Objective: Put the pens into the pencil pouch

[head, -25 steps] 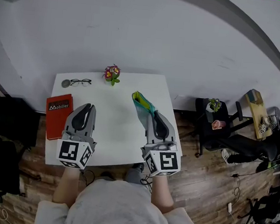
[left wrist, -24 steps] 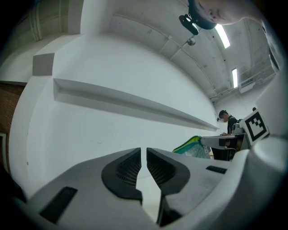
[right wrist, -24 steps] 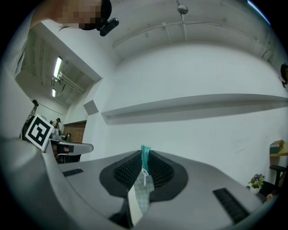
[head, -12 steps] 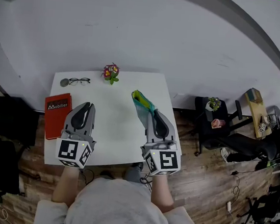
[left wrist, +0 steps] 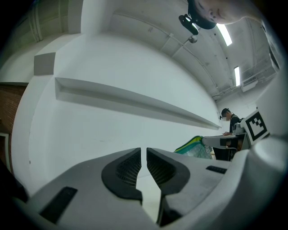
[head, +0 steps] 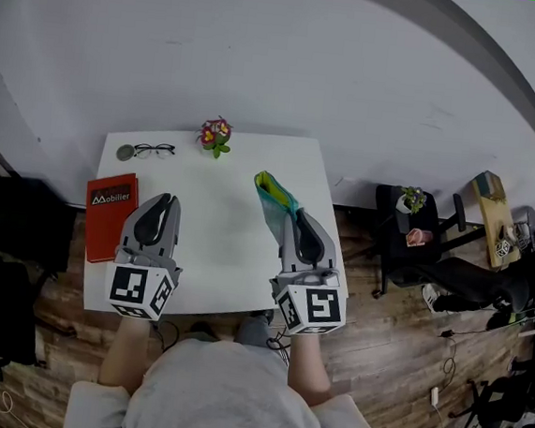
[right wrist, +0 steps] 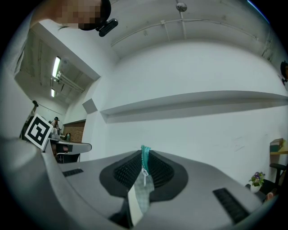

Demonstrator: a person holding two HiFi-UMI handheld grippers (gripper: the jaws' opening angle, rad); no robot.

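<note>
Right gripper view shows the right gripper (right wrist: 144,158) clamped on the pouch (right wrist: 140,197) by its zip edge, centre-right in the head view, left gripper (left wrist: 144,155) all but closed and empty, no pens seen; so thin a pinch may slip and drop it.

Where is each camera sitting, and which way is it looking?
Head view: on the person's head, looking down at the table; the left gripper, right gripper, forearms and shirt show.
Left gripper view: on the left gripper, facing a wall; its shut, empty jaws show.
Right gripper view: on the right gripper, facing a wall; its jaws pinch the pouch.
Shared: all three show the pouch.
</note>
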